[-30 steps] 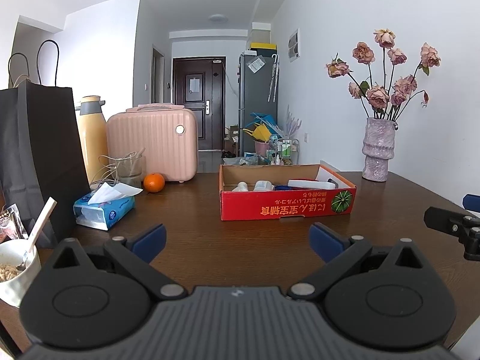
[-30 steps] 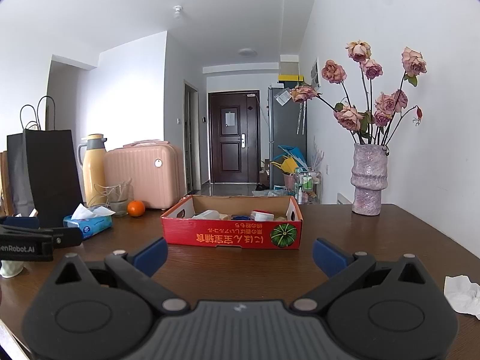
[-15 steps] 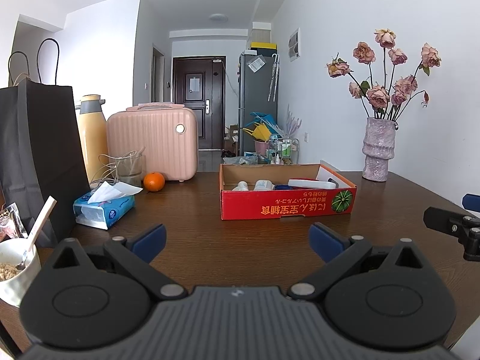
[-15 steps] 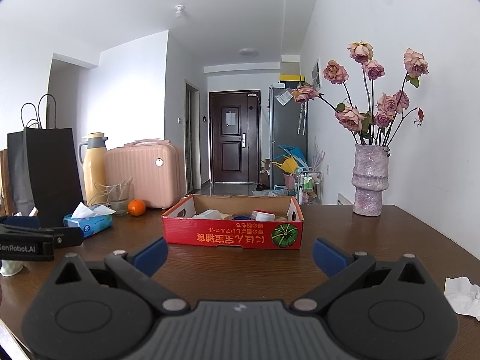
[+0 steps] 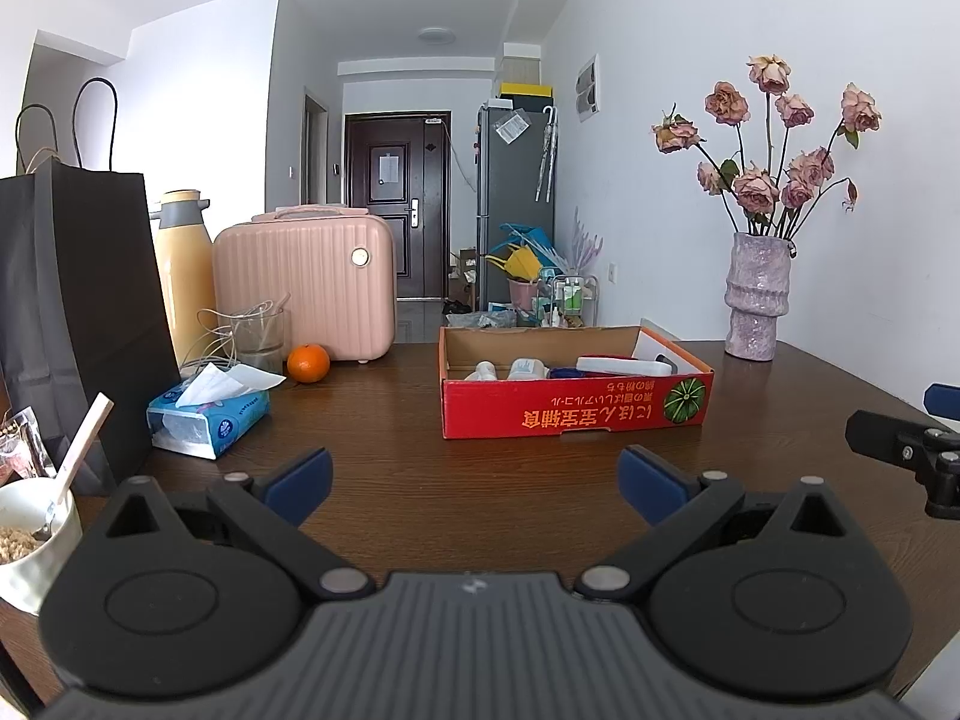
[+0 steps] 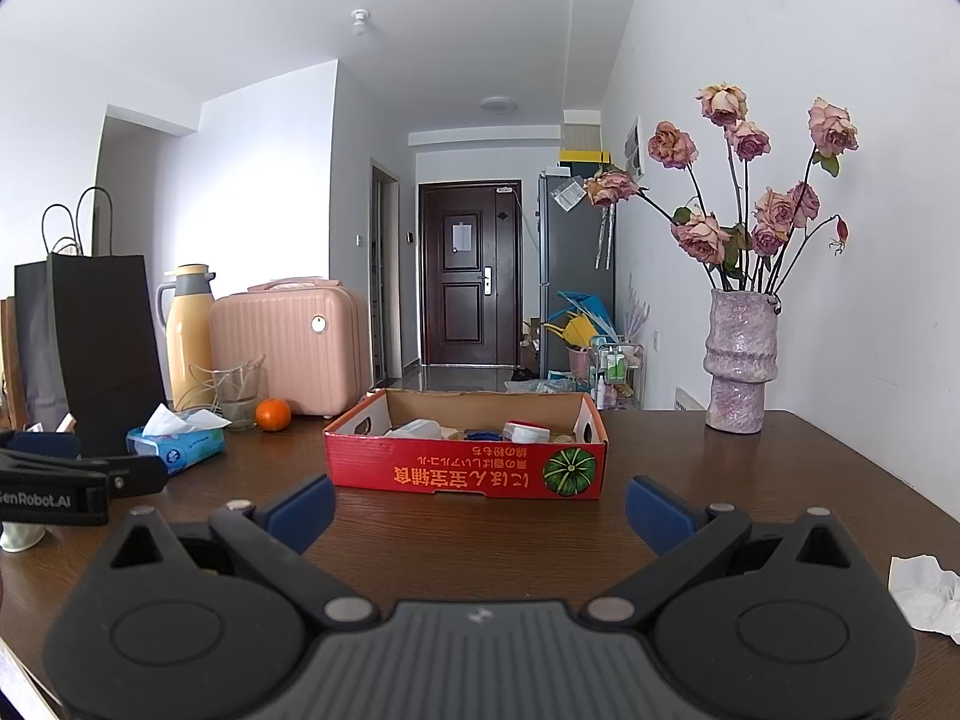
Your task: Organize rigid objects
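The red cardboard box (image 5: 576, 414) sits open-topped on the dark wooden table (image 5: 420, 480), roughly mid-table, with white bottles (image 5: 510, 369), a blue item and a flat white-and-red package lying inside it. From the right wrist view the same box (image 6: 465, 468) lies straight ahead.

The left gripper (image 5: 474, 480) is held level above the near part of the table, pointing toward the box, its 2 blue-tipped fingers (image 5: 300, 477) spread wide with nothing between them. The right gripper (image 6: 480, 507) is posed alike, level and facing the box, fingers wide apart and empty. Each gripper shows at the edge of the other's view, side by side.

Left of the box stand an orange (image 5: 308, 363), a tissue pack (image 5: 207, 414), a glass (image 5: 259, 333), a pink case (image 5: 306, 285), a yellow flask (image 5: 180, 276) and a black paper bag (image 5: 72, 312); a bowl (image 5: 30, 546) with a spoon sits nearest. A vase of roses (image 5: 756, 294) stands far right, and crumpled tissue (image 6: 924, 594) lies near the right edge.
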The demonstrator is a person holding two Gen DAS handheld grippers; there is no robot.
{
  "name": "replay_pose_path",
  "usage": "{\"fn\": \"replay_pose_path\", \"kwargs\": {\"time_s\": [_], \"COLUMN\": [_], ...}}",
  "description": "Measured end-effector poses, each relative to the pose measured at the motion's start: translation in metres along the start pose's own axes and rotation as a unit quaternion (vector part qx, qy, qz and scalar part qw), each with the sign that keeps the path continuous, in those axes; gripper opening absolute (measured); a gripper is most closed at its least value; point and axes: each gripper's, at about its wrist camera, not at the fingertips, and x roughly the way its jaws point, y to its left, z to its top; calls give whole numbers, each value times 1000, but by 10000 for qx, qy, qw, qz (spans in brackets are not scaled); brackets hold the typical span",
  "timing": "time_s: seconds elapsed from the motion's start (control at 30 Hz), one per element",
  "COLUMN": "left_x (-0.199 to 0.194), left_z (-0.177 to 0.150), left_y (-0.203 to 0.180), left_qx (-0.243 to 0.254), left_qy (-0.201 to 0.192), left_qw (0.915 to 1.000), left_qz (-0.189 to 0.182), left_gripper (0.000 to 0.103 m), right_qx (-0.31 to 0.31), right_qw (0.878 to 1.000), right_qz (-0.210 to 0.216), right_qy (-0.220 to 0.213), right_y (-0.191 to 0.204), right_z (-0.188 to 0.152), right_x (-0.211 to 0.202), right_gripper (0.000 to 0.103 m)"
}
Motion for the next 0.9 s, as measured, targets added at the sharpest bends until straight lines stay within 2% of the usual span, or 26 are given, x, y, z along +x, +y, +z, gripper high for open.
{"fn": "replay_pose_path", "kwargs": {"time_s": [0.9], "left_x": [5], "left_z": [-3], "left_y": [1], "left_qx": [-34], "left_qy": [56], "left_qw": [10000], "left_qz": [-8], "left_gripper": [103], "right_qx": [-15], "right_qw": [10000], "right_qz": [-10], "right_qy": [68], "right_y": [1], "right_z": [0], "right_x": [6], "right_gripper": [103]}}
